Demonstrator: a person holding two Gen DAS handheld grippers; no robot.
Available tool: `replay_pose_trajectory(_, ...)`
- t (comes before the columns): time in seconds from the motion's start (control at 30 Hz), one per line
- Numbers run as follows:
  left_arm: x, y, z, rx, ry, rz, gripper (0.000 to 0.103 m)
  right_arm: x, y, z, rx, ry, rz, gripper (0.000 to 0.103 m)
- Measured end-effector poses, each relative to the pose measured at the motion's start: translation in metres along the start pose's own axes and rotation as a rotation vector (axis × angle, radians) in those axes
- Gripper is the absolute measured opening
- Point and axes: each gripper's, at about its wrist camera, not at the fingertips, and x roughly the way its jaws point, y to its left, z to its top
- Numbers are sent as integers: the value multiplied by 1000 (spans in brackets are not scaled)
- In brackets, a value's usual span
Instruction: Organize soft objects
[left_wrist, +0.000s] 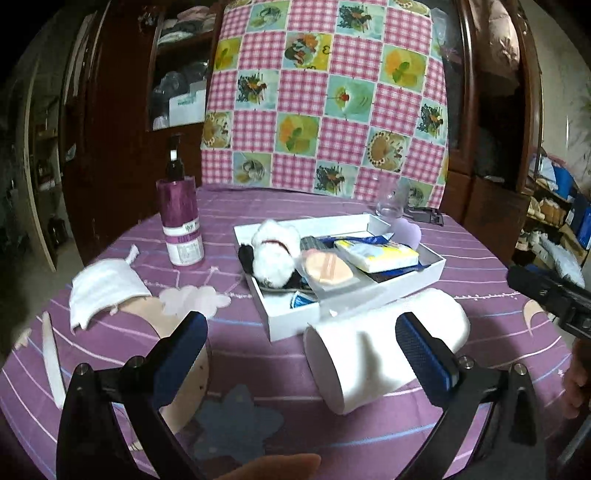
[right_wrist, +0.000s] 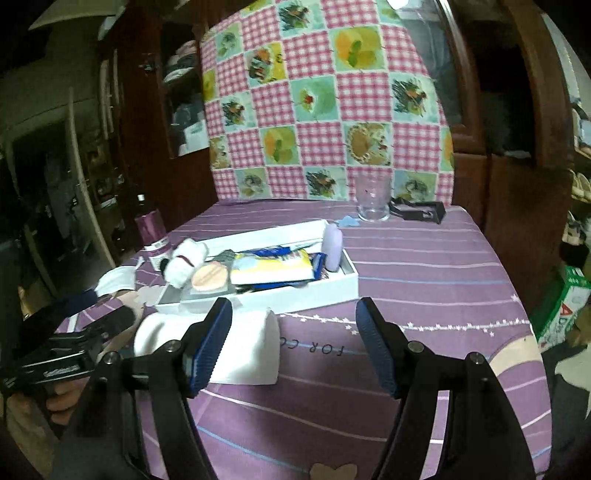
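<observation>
The left tongs (left_wrist: 301, 354) stand wide, released, with nothing pressed between the pads; their right pad (left_wrist: 424, 350) covers part of the white roll (left_wrist: 384, 354), which lies on its side on the purple tabletop (left_wrist: 480, 266), just in front of the white tray (left_wrist: 369, 295). The right tongs (right_wrist: 293, 343) are also parted and empty, the roll (right_wrist: 251, 347) half hidden behind their left pad (right_wrist: 210, 347).

The tray holds a white plush (left_wrist: 275, 254), a peach puff (left_wrist: 325, 267) and a tissue pack (left_wrist: 376, 253); dark items under these are too covered to name. A lilac piece (right_wrist: 331, 247) stands at the tray's far end.

Only the left view shows the whole pump bottle (left_wrist: 181, 218) and the folded white cloth (left_wrist: 101, 291); in the right view both are cut down to slivers. The right view alone shows the glass (right_wrist: 373, 201) clearly, a black clip (right_wrist: 419, 210) beside it, and the hand (right_wrist: 61, 400) gripping the left tool. Both views are smeared by motion.
</observation>
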Motion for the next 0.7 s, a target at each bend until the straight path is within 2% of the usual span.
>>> replay_pose_trajectory(0.13,-2,0,-4,-12,-5,-12,103,4,0,-9,-9,-21,-21,70)
replay_pose_trajectory(0.27,-4,-3,-6,-4,-22,-15,103,4,11,-16,-71,-58,-43,70)
replay_pose_trajectory(0.5,-1,0,-7,-41,-3,-40,103,6,9,-17,-67,-49,-52,70)
replay_pose_trajectory(0.57,-1,3,-7,-57,-3,-47,97,7,10,-17,-67,-45,-55,70)
replay_pose_trajectory(0.67,3,3,-8,-56,21,-52,79,7,10,-17,-67,-46,-54,70)
replay_pose_trajectory(0.7,5,2,-8,-49,31,-48,70,6,10,-17,-66,-46,-57,70)
